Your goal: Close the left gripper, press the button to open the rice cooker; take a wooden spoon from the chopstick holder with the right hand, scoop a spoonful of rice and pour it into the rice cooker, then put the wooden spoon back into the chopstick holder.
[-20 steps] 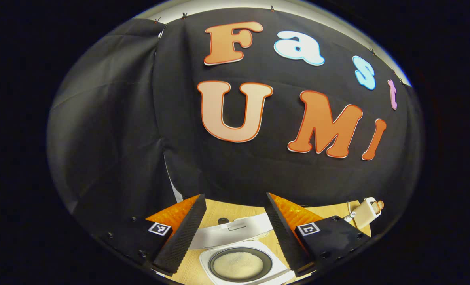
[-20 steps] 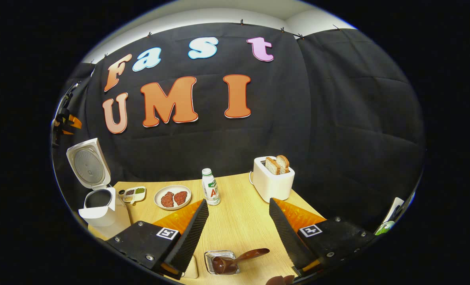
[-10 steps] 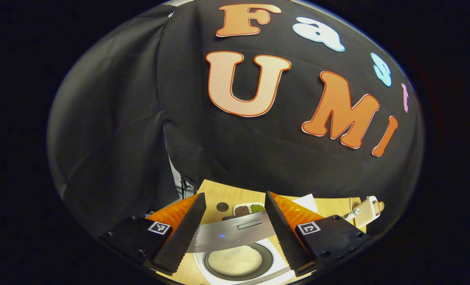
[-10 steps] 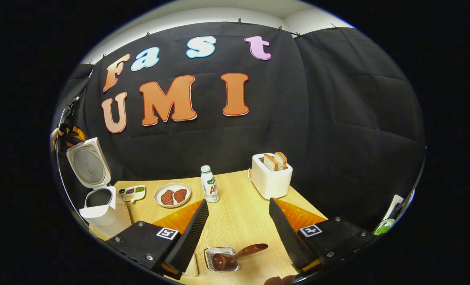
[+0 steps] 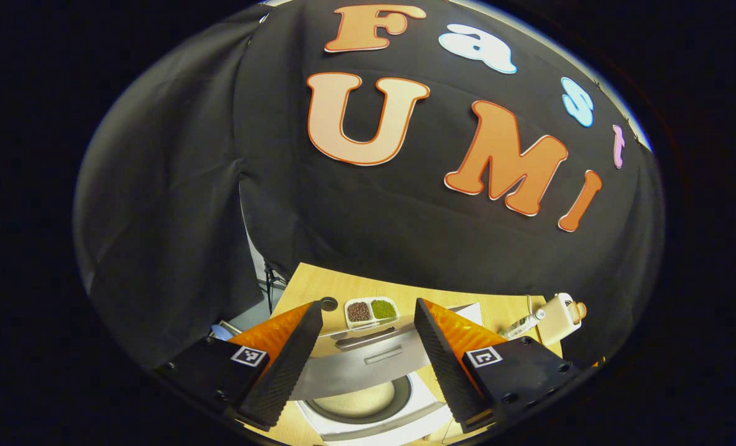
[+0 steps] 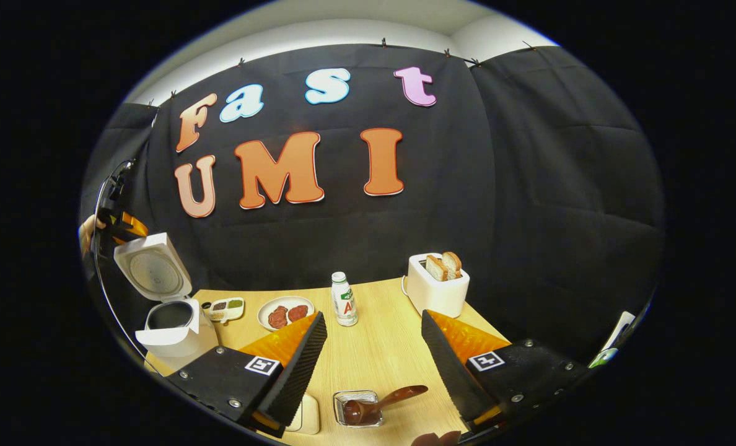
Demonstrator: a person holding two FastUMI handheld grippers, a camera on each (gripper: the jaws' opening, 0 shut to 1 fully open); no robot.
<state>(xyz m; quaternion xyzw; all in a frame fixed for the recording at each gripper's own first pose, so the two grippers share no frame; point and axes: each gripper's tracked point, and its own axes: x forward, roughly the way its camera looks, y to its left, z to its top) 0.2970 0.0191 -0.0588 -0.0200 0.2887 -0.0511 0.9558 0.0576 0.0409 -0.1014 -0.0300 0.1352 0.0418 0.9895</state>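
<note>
My left gripper (image 5: 367,303) hangs open over the white rice cooker (image 5: 374,418). The cooker's lid (image 5: 368,362) leans across between the fingers and hides the far half of the pot of rice (image 5: 359,402). In the right gripper view the cooker (image 6: 173,337) stands at the far left with its lid (image 6: 153,272) raised, and the left gripper (image 6: 120,226) and a hand (image 6: 86,232) are just behind the lid's top edge. My right gripper (image 6: 373,314) is open above the table. Below it a dark wooden spoon (image 6: 393,396) lies in the small chopstick holder (image 6: 350,414).
On the wooden table (image 6: 374,353) stand a toaster with bread (image 6: 437,288), a small bottle (image 6: 344,299), a plate of meat (image 6: 285,313) and a divided dish (image 6: 227,308). That dish (image 5: 371,310) lies past the cooker lid. A pale flat item (image 6: 309,416) lies left of the holder.
In the left gripper view the lid has come to stand across more of the pot, and more table shows beyond it. The right gripper has shifted only slightly and stays open.
</note>
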